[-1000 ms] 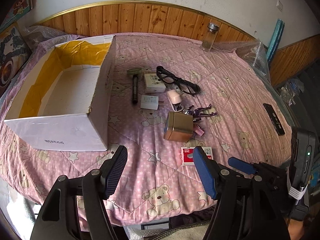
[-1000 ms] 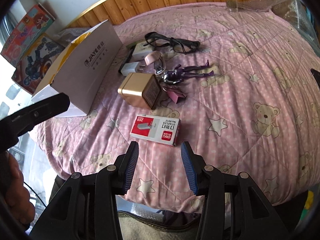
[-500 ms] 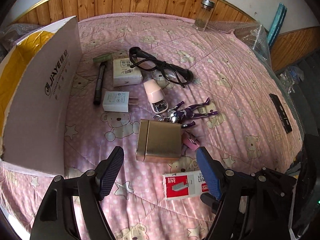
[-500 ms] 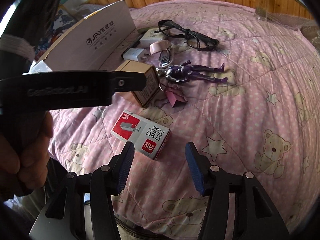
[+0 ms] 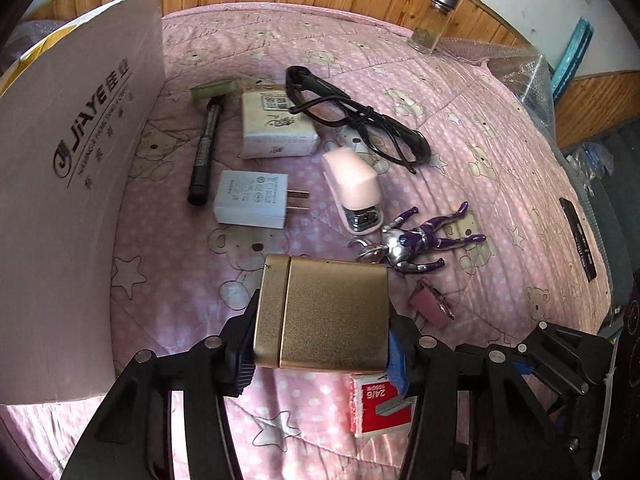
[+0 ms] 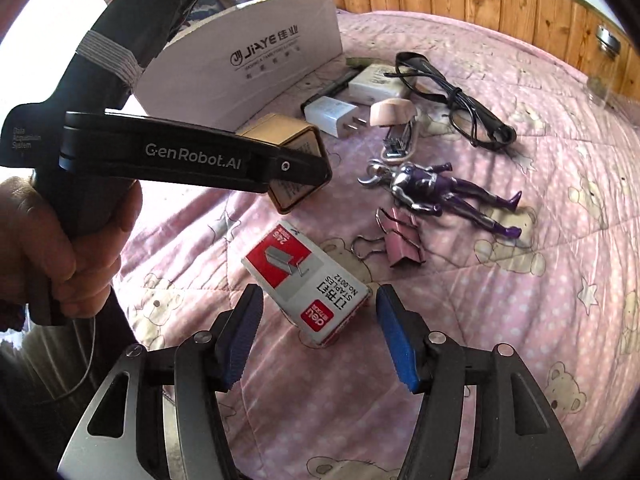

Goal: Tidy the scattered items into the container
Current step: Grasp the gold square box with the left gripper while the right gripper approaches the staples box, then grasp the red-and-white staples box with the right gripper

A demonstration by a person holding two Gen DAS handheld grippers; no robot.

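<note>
1. the left gripper (image 5: 322, 346) has come down around the gold box (image 5: 326, 312) over the last second – a second ago it hung wide open at the near edge of the bed, now its blue pads (image 5: 396, 358) sit against both short sides of the box. it looks clenched on it, though the box seems not yet lifted off the pink quilt (image 5: 500, 152).
2. the right gripper (image 6: 320, 332) has also moved in – its fingers stand apart, released, on either side of the near end of the red-and-white staple box (image 6: 306, 276), not touching it that i can see.
3. my reading: both pickups are being set up at once, the gold box one step ahead, and nothing from this pile is shown inside the container.
4. pose: in the right wrist view the left gripper reaches in from the left, roughly level, held by a hand (image 6: 52, 248) wrapped round its handle; the right one points forward and down at the staple box.
5. outward from the claws lie a pink binder clip (image 6: 404, 242), a purple figure (image 6: 444, 192), a pink stapler (image 5: 354, 190), a white charger (image 5: 252, 200), a white packet (image 5: 276, 126), a black marker (image 5: 204, 152) and black glasses (image 5: 356, 114).
6. the container – a white cardboard box (image 5: 76, 184) – stands at the left, just beside the marker; only its outer wall shows.
</note>
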